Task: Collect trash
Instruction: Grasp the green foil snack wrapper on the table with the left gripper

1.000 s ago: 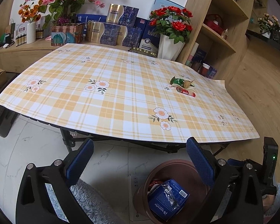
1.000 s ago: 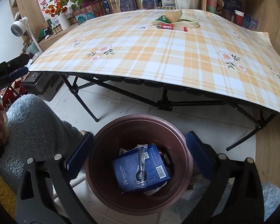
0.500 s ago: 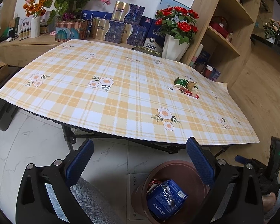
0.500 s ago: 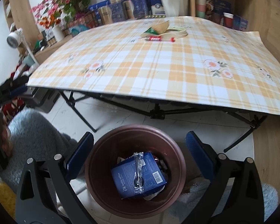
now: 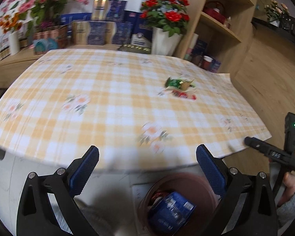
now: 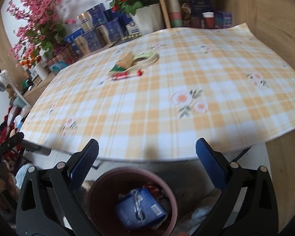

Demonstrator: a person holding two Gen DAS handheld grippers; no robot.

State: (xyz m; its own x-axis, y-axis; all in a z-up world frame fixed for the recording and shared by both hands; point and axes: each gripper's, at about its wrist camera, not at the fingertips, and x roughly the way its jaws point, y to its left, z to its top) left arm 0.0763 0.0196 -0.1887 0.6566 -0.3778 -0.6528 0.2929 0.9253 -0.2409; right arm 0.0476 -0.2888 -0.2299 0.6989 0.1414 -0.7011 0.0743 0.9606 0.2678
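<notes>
Left gripper and right gripper, jaws wide apart

The worktop and the wrappers are smeared by motion blur; printing is illegible. The brown bin is cut off by the lower edge.

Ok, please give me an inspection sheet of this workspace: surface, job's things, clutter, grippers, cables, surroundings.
Surface: checked tablecloth covers the table, image blurred.
Job's things: green wrapper and red wrapper lie close together on the cloth; brown trash bin on the floor holds a blue packet.
Clutter: paper plate beside the wrappers.
Grippers: left hand-held gripper open, empty; right hand-held gripper open, empty.
Cables: nothing seen.
Surroundings: red roses in a white pot, blue boxes, wooden shelves.
</notes>
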